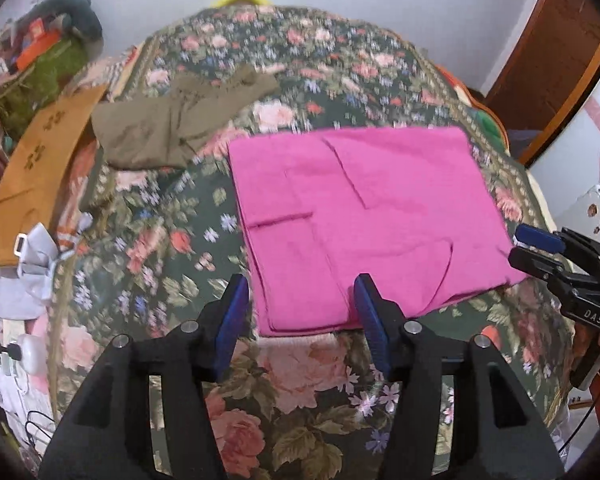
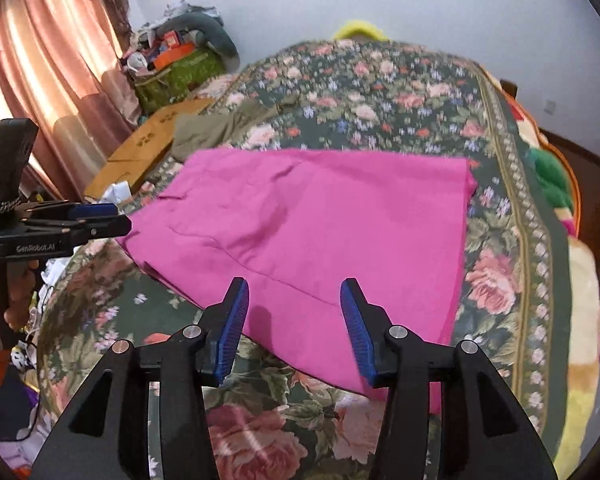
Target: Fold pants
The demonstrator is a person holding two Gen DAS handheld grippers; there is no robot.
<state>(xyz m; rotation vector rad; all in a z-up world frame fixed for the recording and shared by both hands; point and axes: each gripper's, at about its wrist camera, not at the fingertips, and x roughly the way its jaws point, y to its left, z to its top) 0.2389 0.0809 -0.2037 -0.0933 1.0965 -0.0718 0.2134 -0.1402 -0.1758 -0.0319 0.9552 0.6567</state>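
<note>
The pink pants (image 1: 364, 220) lie flat and folded into a rough rectangle on the flowered bedspread (image 1: 172, 264), their long axis running from about 9 o'clock to 3 o'clock in the left wrist view. Which end is the waist cannot be told; seam lines and a curved pocket edge show on the top layer.

In the right wrist view the pants (image 2: 320, 232) slant, with the near left corner at 9 o'clock and the near right corner at 5 o'clock. Bare bedspread (image 2: 380, 92) stretches beyond the far edge toward 12 o'clock, and a strip stays free on the right before the bed's border.

Olive trousers (image 1: 168, 124) lie at 10 o'clock, just apart from the pink fabric, beside a cardboard box (image 1: 40, 168) at the bed's left edge.

The left gripper (image 1: 300, 308) is spread wide, holding nothing, its fingers straddling the near left corner of the pants. The right gripper (image 2: 294, 312) is likewise wide apart and empty, hovering over the near edge at 6 o'clock.
</note>
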